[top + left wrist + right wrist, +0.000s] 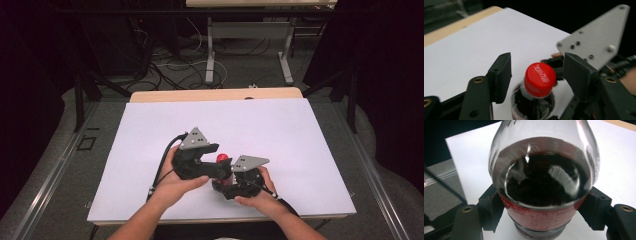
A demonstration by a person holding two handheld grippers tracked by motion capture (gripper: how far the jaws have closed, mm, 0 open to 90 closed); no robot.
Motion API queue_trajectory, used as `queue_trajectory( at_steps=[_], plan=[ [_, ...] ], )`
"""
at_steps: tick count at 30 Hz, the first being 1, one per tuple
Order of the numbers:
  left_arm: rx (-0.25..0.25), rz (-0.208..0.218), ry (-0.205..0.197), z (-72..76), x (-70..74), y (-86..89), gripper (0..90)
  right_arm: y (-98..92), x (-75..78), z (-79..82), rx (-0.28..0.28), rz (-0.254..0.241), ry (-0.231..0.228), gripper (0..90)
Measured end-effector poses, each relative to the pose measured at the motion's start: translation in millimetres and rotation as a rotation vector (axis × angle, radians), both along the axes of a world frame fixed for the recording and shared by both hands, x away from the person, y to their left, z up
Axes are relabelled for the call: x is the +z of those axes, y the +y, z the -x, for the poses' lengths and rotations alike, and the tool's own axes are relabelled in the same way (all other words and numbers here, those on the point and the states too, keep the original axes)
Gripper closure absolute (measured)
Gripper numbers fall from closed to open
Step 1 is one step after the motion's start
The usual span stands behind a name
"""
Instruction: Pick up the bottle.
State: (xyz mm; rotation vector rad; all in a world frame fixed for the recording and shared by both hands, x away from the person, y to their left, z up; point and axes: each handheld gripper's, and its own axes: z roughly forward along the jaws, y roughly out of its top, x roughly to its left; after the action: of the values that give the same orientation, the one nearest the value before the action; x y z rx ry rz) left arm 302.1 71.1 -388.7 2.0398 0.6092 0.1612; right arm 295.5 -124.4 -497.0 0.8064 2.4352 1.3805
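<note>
A cola bottle (541,177) with dark drink and a red label stands upright on the white table cover (280,130). My right gripper (544,207) is shut on its lower body, one black pad pressed on each side. The bottle's red cap (540,78) sits between the jaws of my left gripper (536,67), and a gap shows on both sides, so the pads are off it. In the high view the cap (221,158) peeks out between my left gripper (220,167) and my right gripper (222,187), which are close together near the table's front.
The right gripper's grey three-cornered plate (596,37) stands just behind the cap in the left gripper view. A wooden table edge (215,94) runs along the back of the white cover. Beyond it are table legs and cables on the floor (190,65).
</note>
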Motion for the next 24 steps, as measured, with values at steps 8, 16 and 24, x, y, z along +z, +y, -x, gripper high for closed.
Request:
queue_trajectory(
  at_steps=[8,16,24],
  plan=[
    [-0.217,0.030,0.059,-19.3,-5.8,13.0,50.3,3.6,2.0,4.4,0.081,-0.002,0.005,28.8],
    [-0.257,0.061,0.051,-18.9,-12.6,14.2,61.0,6.2,0.3,6.0,0.091,-0.010,0.003,28.8],
    [-0.048,0.005,-0.042,4.1,-9.9,-3.0,61.5,5.2,0.6,4.3,0.021,0.001,-0.011,28.9]
  ],
)
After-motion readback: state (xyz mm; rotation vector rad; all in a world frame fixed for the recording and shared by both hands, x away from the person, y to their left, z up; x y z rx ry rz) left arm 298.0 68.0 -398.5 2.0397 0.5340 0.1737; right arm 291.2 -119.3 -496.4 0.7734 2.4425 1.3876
